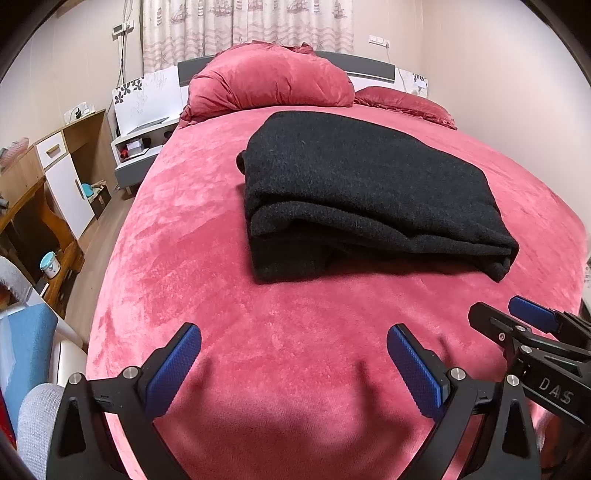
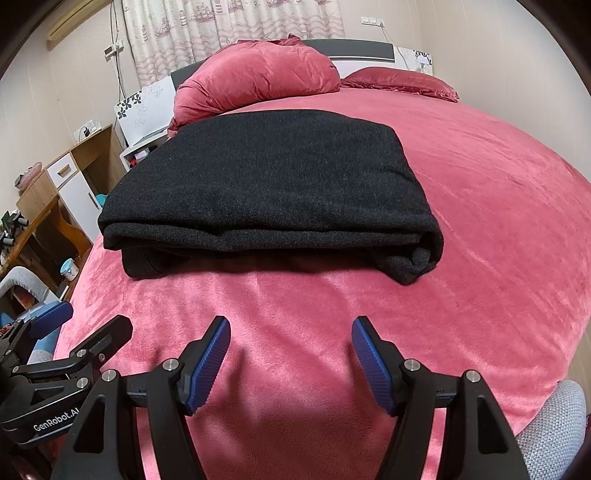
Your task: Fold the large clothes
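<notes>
Currently both black two-finger grippers with blue ribbed pads hang over the near edge of the bed, aimed down and forward. Left gripper [image 1: 293,341]: jaws spread wide, nothing between them, pads over bare pink cover with no contact visible. Right gripper [image 2: 291,334]: same, jaws well apart, empty, only plush pink bedspread [image 2: 461,295] under the gap. The two grippers sit side by side; each shows up at the edge of the other's view.

The task item, one dark charcoal knitted garment [image 1: 365,192], folded into a thick rectangular stack, lies flat on the bedspread ahead of both grippers, clear of the fingertips with a strip of pink cover between. In the left view it sits ahead and to the right; in the right view [image 2: 269,192] it sits ahead and slightly left. The rolled fold edge faces the grippers, and a lower layer sticks out beneath it at the left corner.

Count: two grippers, one folded garment, two pillow-like red items at the headboard, namely one bulky red plush cushion [image 1: 269,79] and one flatter red satin pillow [image 1: 406,101] to its right.

Beyond that: patterned curtains [image 1: 243,26] behind the headboard, and a wooden cabinet with a white door [image 1: 70,173] on the left.
</notes>
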A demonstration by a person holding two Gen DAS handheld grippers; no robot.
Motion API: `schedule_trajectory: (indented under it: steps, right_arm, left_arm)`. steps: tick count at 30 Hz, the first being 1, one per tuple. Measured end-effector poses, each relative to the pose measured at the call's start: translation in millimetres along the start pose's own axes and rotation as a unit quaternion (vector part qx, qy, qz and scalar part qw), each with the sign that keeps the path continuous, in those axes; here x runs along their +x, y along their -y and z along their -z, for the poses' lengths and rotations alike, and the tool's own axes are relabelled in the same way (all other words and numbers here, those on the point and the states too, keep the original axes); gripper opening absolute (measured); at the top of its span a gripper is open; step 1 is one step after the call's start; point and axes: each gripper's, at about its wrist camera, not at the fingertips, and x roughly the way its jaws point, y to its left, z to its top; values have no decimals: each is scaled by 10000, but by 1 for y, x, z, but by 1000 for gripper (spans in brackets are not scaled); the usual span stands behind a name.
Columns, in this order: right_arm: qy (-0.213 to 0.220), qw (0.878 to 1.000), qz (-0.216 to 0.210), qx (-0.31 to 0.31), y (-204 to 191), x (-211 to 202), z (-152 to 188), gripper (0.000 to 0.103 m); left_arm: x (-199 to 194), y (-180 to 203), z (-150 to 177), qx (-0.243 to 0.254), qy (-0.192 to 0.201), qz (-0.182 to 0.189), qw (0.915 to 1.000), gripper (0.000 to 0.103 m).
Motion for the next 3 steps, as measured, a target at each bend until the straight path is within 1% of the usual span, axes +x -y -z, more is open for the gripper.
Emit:
schedule_trajectory:
  steps: [3]
  right_arm:
    - [4, 10000, -3, 13, -1, 0, 0, 69]
  left_arm:
    - [1, 0, 0, 7, -17, 2, 10000, 101]
